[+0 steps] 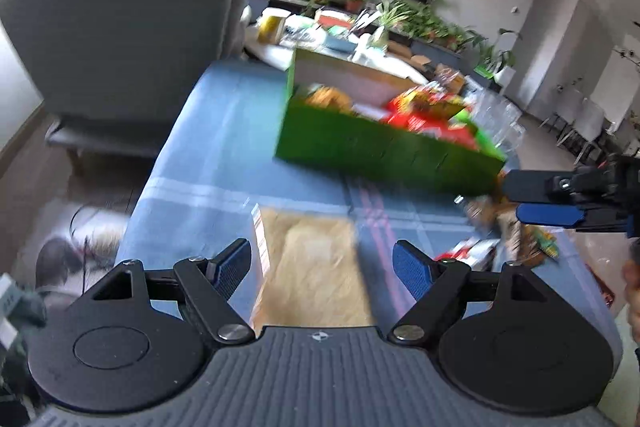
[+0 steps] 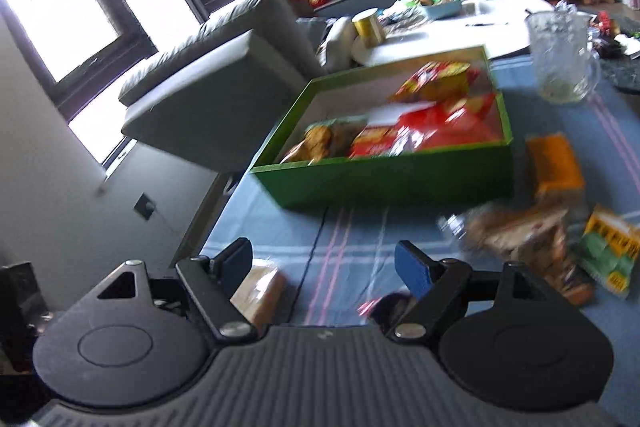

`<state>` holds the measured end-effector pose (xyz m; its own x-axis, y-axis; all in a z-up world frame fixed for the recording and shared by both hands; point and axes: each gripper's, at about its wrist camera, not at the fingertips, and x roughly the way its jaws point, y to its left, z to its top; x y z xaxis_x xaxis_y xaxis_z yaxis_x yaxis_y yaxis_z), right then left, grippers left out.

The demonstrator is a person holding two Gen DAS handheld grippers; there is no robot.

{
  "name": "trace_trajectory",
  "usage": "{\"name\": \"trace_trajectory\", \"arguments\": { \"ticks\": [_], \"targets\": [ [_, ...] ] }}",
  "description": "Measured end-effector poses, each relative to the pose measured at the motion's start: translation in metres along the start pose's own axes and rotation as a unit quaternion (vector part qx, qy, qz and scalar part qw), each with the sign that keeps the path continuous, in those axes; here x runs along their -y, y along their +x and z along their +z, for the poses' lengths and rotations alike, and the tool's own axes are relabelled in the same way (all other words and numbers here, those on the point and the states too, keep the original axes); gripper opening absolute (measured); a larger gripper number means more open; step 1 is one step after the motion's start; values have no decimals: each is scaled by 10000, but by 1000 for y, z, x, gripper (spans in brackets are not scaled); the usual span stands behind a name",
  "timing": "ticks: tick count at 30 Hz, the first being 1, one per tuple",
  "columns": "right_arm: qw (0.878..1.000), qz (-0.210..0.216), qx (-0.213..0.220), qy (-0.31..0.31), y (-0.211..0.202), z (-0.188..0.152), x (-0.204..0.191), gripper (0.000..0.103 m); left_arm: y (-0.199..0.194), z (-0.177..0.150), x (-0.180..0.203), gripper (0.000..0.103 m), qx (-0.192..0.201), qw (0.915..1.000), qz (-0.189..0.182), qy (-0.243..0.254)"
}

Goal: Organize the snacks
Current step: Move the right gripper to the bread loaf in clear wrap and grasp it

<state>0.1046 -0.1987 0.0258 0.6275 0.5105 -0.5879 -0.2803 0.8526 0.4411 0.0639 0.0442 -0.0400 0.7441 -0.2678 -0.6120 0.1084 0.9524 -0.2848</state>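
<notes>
A green box (image 1: pixel 384 151) (image 2: pixel 384 179) with red and yellow snack packs (image 2: pixel 436 123) inside stands on the blue tablecloth (image 1: pixel 224 163). My left gripper (image 1: pixel 322 265) is open above a tan snack box (image 1: pixel 316 267) lying on the cloth; the box sits between the fingers, apart from them. My right gripper (image 2: pixel 324 263) is open and empty above the cloth; it also shows in the left wrist view (image 1: pixel 520 199) at the right. Loose packs lie right of it: an orange box (image 2: pixel 554 167), a brown bag (image 2: pixel 528 247), a green-yellow packet (image 2: pixel 610 255).
A grey armchair (image 1: pixel 120 39) stands left of the table. A glass jug (image 2: pixel 560 55) stands behind the green box. A white round table (image 2: pixel 452 31) with clutter and potted plants lies beyond. A small tan box (image 2: pixel 260 291) lies under my right gripper's left finger.
</notes>
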Motion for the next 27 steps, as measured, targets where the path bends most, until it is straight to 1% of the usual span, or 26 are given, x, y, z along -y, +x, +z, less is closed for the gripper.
{"name": "trace_trajectory", "arguments": {
  "ticks": [2,7,12,14,18,21,24,27],
  "targets": [
    [9998,67,-160,-42,7,-8,-10,69,3,-6,-6,76,-60,9999,20,-85],
    [9981,133,-564,-215,31,-25,-36,69,2,-15,-14,76,-83,9997,-109,-188],
    [9959,143,-870,-220,50,-35,-46,69,4,-20,-20,74,-152,9991,-290,-254],
    [9953,124,-937,-196,55,-37,-48,69,5,-21,-20,72,-173,9990,-323,-262],
    [9951,62,-981,-106,59,-37,-48,69,7,-25,-21,72,-204,9985,-426,-262],
    [9951,46,-982,-29,63,-37,-50,69,6,-27,-19,71,-194,9987,-456,-107],
    [9948,57,-1015,101,69,-37,-50,69,5,-30,-16,71,-221,9982,-561,58],
    [9939,111,-1080,208,75,-37,-51,69,5,-32,-14,71,-246,9976,-637,134]
  ]
}}
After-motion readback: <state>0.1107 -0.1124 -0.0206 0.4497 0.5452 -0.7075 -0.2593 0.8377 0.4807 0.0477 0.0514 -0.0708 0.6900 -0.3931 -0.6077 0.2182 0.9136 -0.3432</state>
